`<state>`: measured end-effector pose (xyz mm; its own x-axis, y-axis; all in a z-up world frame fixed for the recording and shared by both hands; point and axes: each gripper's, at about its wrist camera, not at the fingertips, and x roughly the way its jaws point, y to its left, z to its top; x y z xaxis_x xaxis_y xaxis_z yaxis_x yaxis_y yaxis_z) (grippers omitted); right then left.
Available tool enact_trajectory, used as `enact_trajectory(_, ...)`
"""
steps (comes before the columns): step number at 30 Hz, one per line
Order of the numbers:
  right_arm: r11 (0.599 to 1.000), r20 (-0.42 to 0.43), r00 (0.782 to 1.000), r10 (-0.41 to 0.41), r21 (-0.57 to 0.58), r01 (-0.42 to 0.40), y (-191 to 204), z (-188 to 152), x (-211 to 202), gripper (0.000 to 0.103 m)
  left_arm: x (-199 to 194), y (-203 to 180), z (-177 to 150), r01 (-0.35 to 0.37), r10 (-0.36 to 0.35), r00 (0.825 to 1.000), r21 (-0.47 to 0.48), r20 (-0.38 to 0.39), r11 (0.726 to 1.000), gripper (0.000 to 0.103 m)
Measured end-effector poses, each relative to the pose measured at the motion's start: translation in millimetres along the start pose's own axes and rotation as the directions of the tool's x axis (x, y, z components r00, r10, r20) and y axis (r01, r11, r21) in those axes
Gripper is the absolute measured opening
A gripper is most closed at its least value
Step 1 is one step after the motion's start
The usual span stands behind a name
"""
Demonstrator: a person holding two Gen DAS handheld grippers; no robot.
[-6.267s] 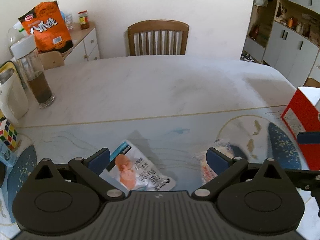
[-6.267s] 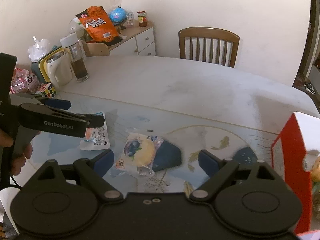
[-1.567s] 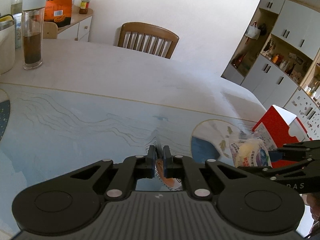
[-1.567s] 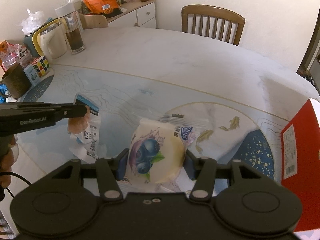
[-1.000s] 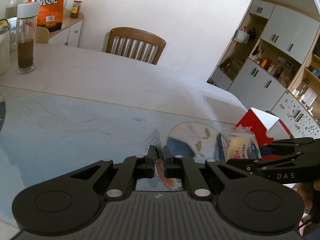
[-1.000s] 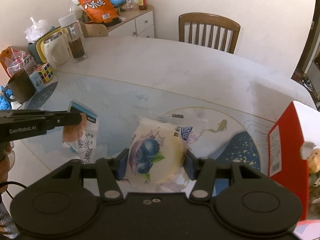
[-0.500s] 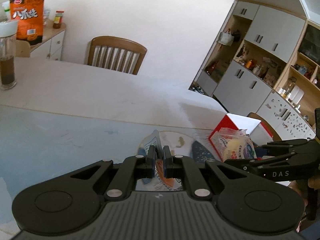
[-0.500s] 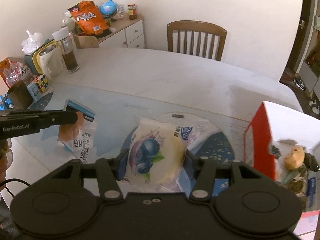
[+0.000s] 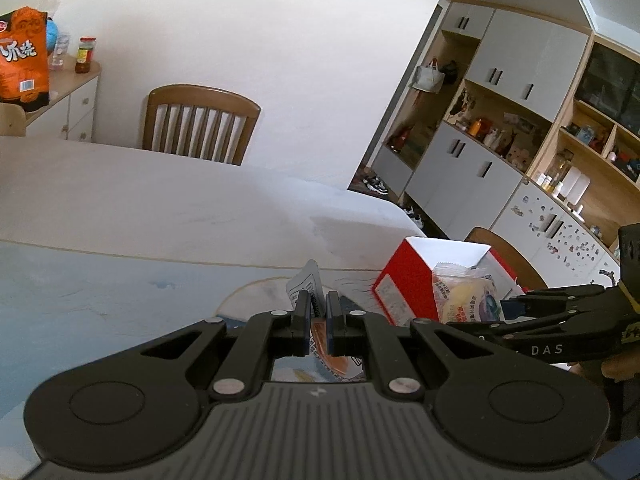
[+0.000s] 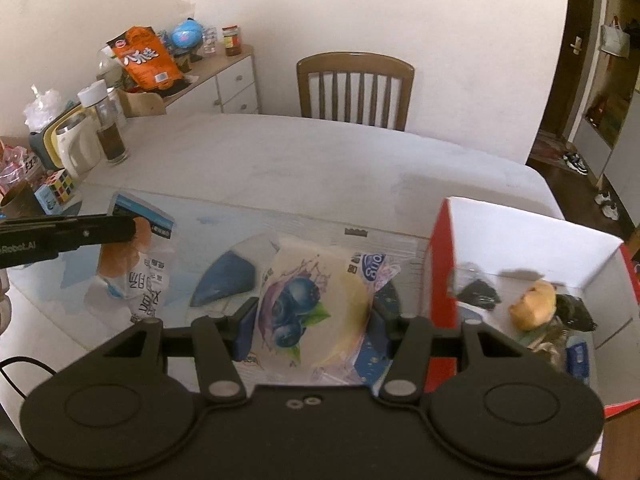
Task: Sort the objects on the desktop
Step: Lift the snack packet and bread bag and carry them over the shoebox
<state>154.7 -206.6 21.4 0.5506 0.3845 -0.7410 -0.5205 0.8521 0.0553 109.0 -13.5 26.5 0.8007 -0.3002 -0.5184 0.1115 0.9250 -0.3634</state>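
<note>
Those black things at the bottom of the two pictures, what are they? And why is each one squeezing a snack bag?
They are grabbing tools, not a robot. A person holds one in each hand, and each tool has a camera looking out along its two fingers. That is why there are two pictures.

One picture is from the left gripper. Its fingers are pinched on a thin sausage snack packet. The other is from the right gripper, which squeezes a blueberry bread packet.

Both packets are lifted above the table. At the right stands an open red box with some things already inside. The job is sorting, so the packets probably go in there next.

Farther back you can see a Rubik's cube, a glass bottle and a wooden chair.
</note>
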Motion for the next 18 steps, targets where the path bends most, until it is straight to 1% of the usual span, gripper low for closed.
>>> enact_trajectory(8, 1.0, 0.012, 1.0, -0.011, 0.009, 0.011, -28.7, -3.6, -9.9, 0.054, 14.9, -29.6, 2.8, 0.0, 0.0, 1.0, 0.014, 0.0, 1.0, 0.006)
enact_trajectory(18, 0.999, 0.021, 0.999, -0.033, 0.024, 0.032, -75.7, -13.0, -25.3, 0.054, 36.6, -71.2, 2.6, 0.014, -0.015, 1.0, 0.031, 0.007, 0.999, 0.006)
